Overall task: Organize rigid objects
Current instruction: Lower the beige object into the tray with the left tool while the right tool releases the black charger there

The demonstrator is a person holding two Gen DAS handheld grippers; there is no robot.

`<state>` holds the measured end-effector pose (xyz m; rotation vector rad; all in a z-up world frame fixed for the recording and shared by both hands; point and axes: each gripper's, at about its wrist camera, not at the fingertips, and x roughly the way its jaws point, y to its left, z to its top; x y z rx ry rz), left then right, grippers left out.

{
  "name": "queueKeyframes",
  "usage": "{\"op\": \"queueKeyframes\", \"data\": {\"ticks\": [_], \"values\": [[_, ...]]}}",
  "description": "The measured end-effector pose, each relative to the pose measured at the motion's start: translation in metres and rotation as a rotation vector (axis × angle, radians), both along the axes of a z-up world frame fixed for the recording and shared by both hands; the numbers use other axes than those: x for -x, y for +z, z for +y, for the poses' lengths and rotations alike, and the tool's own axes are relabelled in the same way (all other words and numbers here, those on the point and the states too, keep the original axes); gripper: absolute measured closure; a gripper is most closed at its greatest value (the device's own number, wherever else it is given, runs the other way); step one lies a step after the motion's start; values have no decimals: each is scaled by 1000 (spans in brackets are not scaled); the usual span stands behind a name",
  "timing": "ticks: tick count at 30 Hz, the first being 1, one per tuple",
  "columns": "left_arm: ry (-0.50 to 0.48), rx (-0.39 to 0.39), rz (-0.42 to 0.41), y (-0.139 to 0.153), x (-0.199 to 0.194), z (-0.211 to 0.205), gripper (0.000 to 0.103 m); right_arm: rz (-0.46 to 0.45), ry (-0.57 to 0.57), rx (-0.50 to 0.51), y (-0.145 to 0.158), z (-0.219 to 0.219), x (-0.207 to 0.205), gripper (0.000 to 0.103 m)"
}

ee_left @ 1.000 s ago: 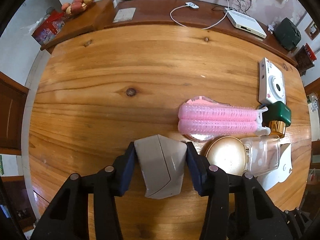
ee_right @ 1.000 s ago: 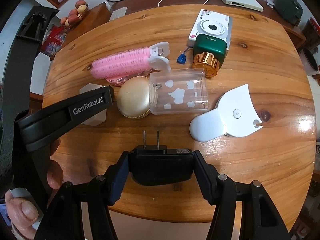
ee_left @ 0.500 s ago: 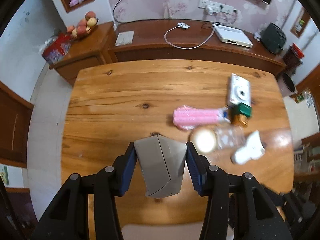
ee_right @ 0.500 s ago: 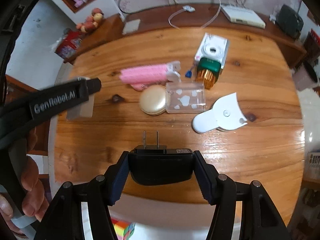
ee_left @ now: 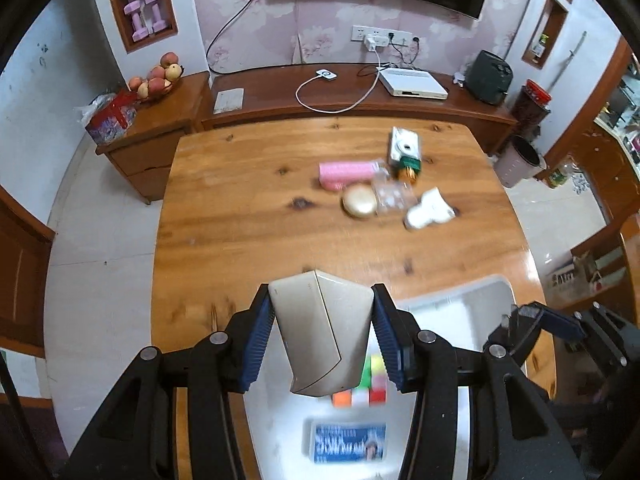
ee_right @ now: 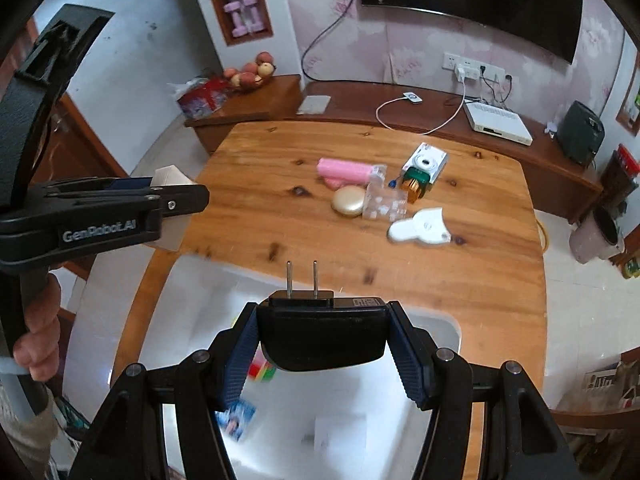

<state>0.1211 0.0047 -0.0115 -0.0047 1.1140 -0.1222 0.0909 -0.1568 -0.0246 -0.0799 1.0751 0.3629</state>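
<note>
My left gripper [ee_left: 322, 334] is shut on a beige angular box [ee_left: 324, 336] and holds it high above a white bin [ee_left: 460, 304] at the table's near edge. My right gripper [ee_right: 322, 340] is shut on a black plug adapter [ee_right: 322, 336], prongs pointing forward, above the same white bin [ee_right: 400, 400]. The left gripper also shows in the right wrist view [ee_right: 180, 200]. Far on the wooden table [ee_left: 248, 216] lie pink hair rollers [ee_left: 346, 172], a gold compact [ee_left: 359, 207], a clear box [ee_left: 392, 196], a white camera [ee_left: 404, 146], a green-capped bottle [ee_left: 409, 166] and a white holder [ee_left: 430, 214].
The bin holds a colourful cube [ee_left: 364, 388] and a blue printed card [ee_left: 348, 442]. A sideboard [ee_left: 360, 96] behind the table carries a router, cable and fruit bowl. A dustbin [ee_left: 518, 160] stands at the right. Floor lies left of the table.
Both grippers have lifted and pulled back from the cluster of objects, each still holding its item. The white bin at the near table edge has come into view below them.
</note>
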Motion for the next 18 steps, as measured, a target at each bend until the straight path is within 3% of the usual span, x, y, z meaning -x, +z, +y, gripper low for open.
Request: {"op": "queueKeyframes", "data": {"ticks": [7, 14, 18], "values": [[8, -18, 12, -41, 46, 3, 51, -3, 22, 67, -38, 8, 45, 40], [1, -160, 33, -90, 60, -7, 52, 82, -23, 123, -94, 6, 43, 40], [-35, -193, 77, -113, 61, -14, 52, 136, -38, 135, -117, 2, 37, 40]]}}
